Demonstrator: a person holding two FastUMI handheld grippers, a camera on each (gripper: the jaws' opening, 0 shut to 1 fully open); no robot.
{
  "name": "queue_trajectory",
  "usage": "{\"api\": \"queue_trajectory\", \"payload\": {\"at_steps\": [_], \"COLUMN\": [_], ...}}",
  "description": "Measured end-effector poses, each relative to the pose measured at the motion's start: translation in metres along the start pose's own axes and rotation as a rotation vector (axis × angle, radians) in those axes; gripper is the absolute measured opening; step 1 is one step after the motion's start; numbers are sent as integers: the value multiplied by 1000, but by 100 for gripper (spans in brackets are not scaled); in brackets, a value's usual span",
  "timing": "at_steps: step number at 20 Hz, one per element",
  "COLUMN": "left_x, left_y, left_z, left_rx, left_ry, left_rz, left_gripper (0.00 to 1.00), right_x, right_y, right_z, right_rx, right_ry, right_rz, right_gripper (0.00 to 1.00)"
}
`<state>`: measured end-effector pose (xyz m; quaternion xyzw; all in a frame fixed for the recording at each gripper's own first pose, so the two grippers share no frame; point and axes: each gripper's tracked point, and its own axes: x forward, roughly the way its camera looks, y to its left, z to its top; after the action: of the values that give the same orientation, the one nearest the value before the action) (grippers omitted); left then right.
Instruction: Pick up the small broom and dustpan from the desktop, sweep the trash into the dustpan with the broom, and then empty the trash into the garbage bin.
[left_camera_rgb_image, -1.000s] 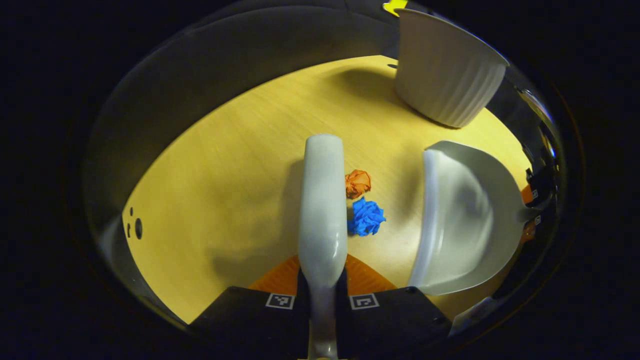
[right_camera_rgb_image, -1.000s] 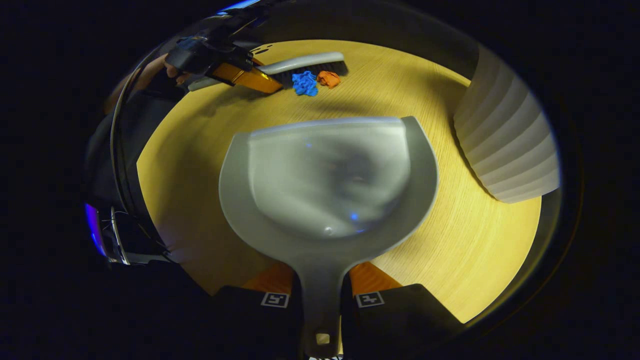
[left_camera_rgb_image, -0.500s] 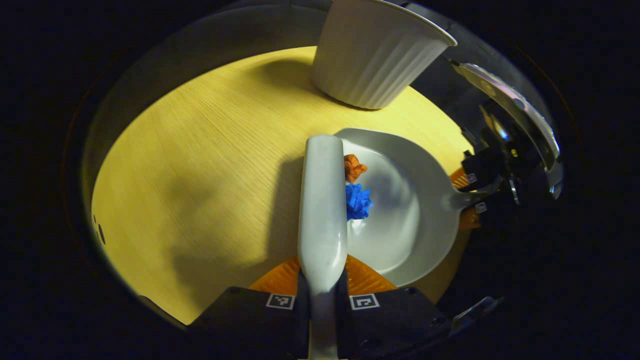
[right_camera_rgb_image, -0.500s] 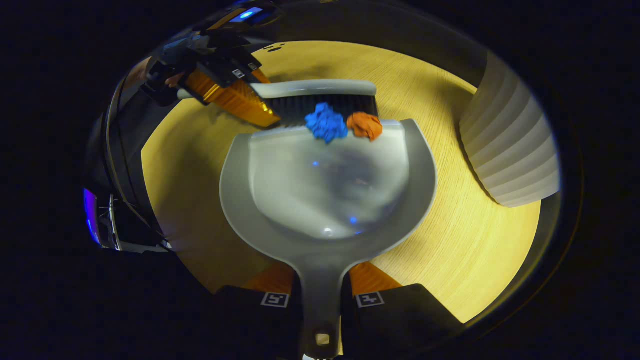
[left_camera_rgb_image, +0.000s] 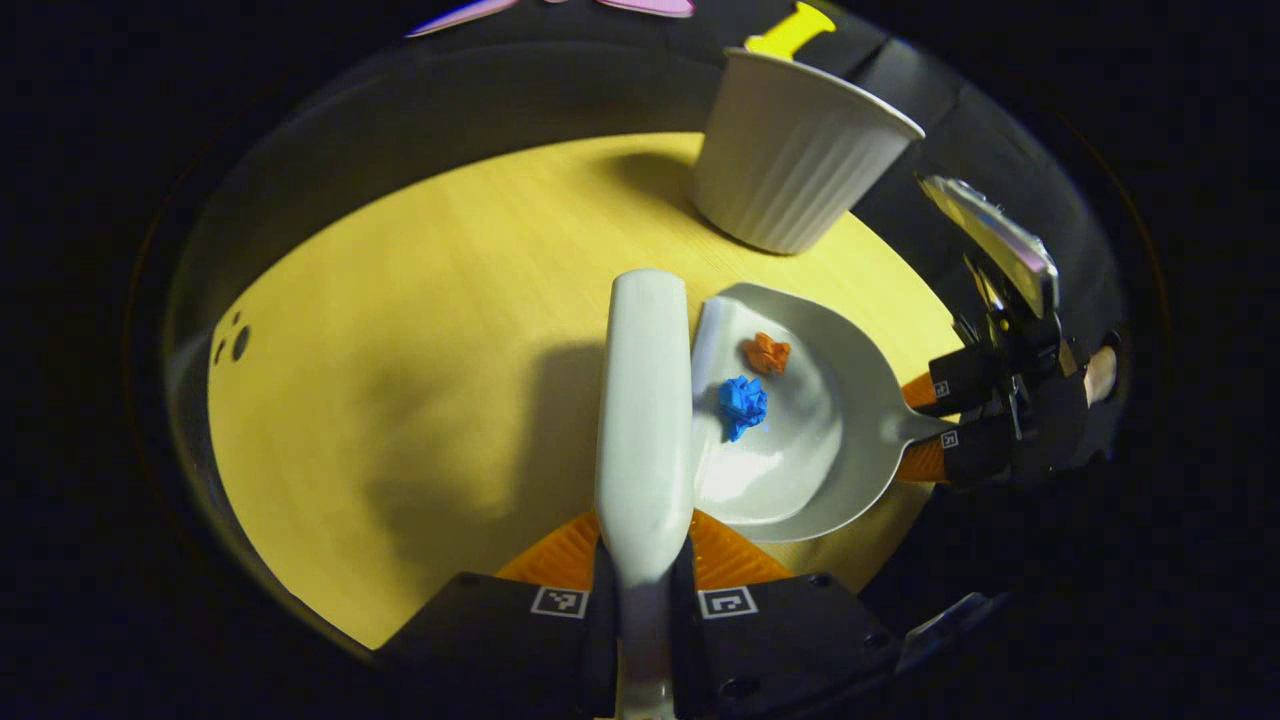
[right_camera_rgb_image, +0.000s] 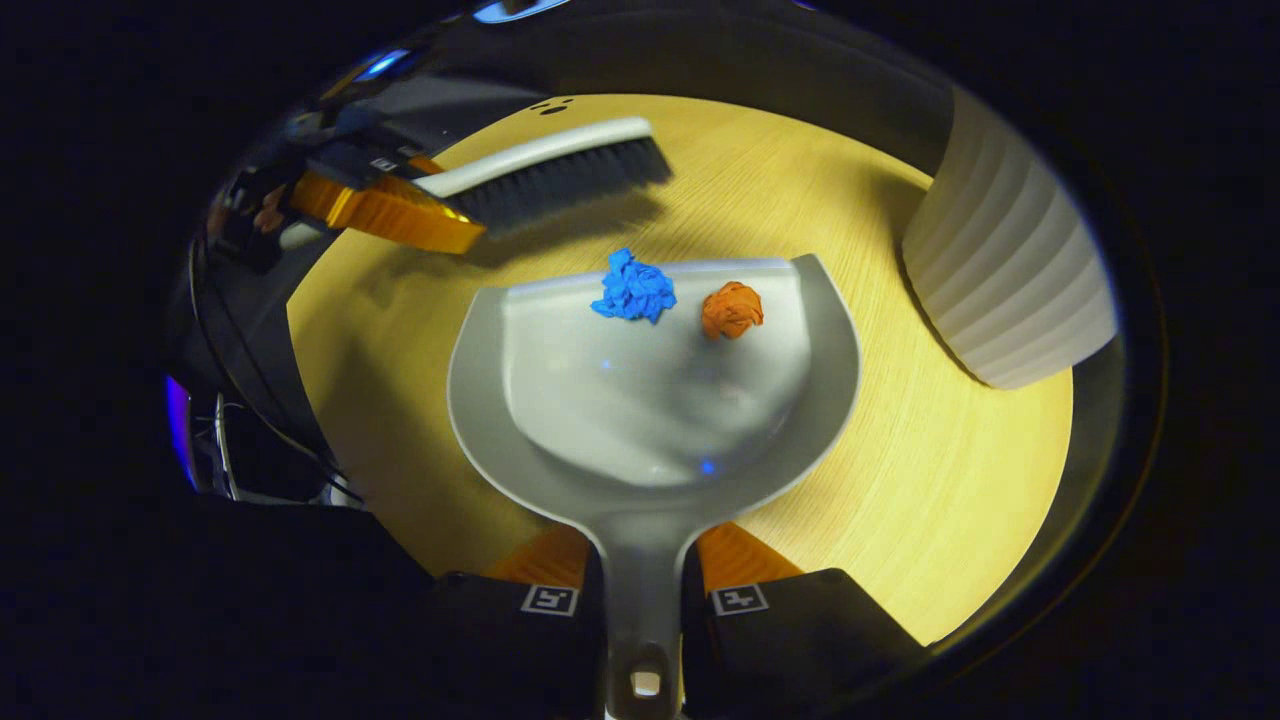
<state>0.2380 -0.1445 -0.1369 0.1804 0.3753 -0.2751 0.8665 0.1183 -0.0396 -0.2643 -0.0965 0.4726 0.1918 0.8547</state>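
My left gripper (left_camera_rgb_image: 645, 560) is shut on the handle of the small grey broom (left_camera_rgb_image: 645, 400), whose back runs straight ahead of me. The same broom (right_camera_rgb_image: 545, 175) hangs lifted beyond the pan's lip in the right gripper view, held by the left gripper (right_camera_rgb_image: 375, 205). My right gripper (right_camera_rgb_image: 642, 575) is shut on the handle of the grey dustpan (right_camera_rgb_image: 650, 420). A blue paper ball (right_camera_rgb_image: 633, 288) and an orange paper ball (right_camera_rgb_image: 731, 309) lie inside the pan near its front lip. The dustpan (left_camera_rgb_image: 800, 430) sits just right of the broom, with the right gripper (left_camera_rgb_image: 950, 420) on its handle.
A white ribbed garbage bin (left_camera_rgb_image: 795, 155) stands on the yellow wooden desktop (left_camera_rgb_image: 420, 330) beyond the pan; the bin (right_camera_rgb_image: 1010, 270) is close on the right of the dustpan. A hand (left_camera_rgb_image: 1100, 372) shows behind the right gripper. Small holes (left_camera_rgb_image: 232, 345) mark the desktop's far left.
The broom pushed both paper balls over the lip into the dustpan, then lifted back away from it. The balls now rest inside the pan.
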Motion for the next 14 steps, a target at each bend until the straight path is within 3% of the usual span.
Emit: {"api": "queue_trajectory", "payload": {"at_steps": [1, 4, 5, 9, 10, 14], "left_x": [-8, -28, -30, -24, -18, 22], "left_y": [2, 24, 31, 52, 58, 71], "left_z": [-8, -37, -49, -95, -103, -126], "left_rx": [-30, -91, -114, -196, -208, -231], "left_ry": [-21, -70, -81, -90, -85, -68], "left_rz": [26, 108, 117, 135, 138, 135], "left_gripper": [24, 26, 25, 25, 25, 25], "right_x": [0, -5, -8, -17, -20, -38], "right_y": [2, 9, 13, 21, 21, 24], "right_z": [0, 1, 3, 6, 6, 10], "right_rx": [5, 57, 75, 130, 138, 177], "right_ry": [-10, -33, -47, -84, -89, -87], "right_rz": [-13, -13, -17, -39, -47, -55], "right_gripper": [30, 33, 30, 33, 30, 33]}}
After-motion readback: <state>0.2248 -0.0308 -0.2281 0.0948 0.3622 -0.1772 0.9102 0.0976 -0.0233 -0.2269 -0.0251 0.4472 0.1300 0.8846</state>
